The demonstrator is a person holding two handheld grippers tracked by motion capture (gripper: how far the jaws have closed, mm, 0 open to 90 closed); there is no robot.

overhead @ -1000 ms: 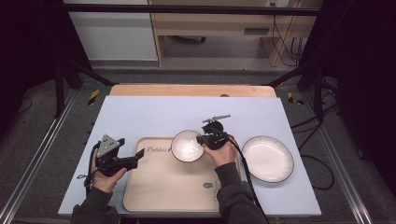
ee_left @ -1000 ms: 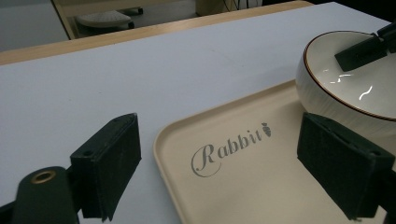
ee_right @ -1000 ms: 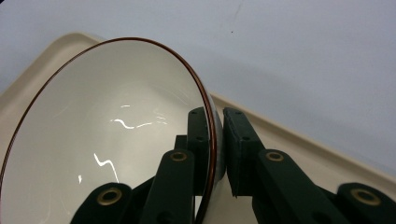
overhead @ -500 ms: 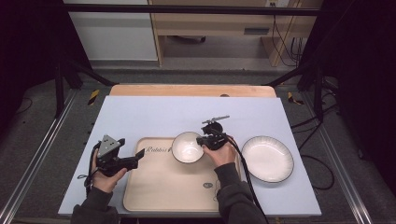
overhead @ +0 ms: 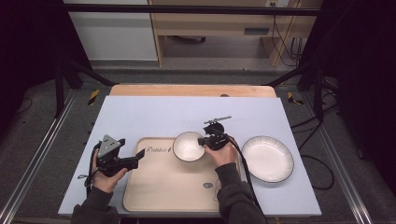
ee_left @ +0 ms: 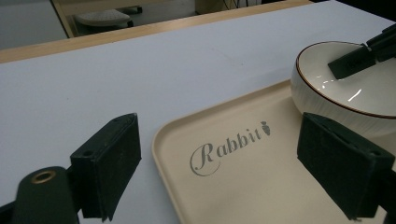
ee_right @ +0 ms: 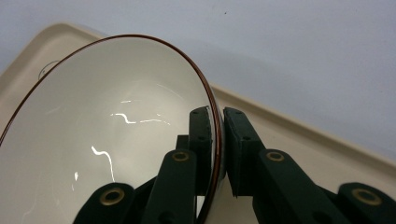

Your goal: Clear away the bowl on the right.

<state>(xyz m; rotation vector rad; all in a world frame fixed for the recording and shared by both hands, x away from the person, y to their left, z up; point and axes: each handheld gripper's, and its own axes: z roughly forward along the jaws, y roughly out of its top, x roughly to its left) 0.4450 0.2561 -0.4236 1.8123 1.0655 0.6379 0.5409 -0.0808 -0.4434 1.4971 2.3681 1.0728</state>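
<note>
Right tool [overhead: 204,141], jaws clamped across the right rim of the white bowl [overhead: 187,146] at the tray's [overhead: 163,186] far edge; left tool [overhead: 136,160] wide open, empty, at the tray's left edge.

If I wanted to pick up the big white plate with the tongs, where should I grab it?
Grab the plate by its raised rim, on the near right edge. It lies flat on the table, so only the rim gives something to pinch, one jaw inside and one under. The right tongs hold the bowl by its rim the same way.
</note>
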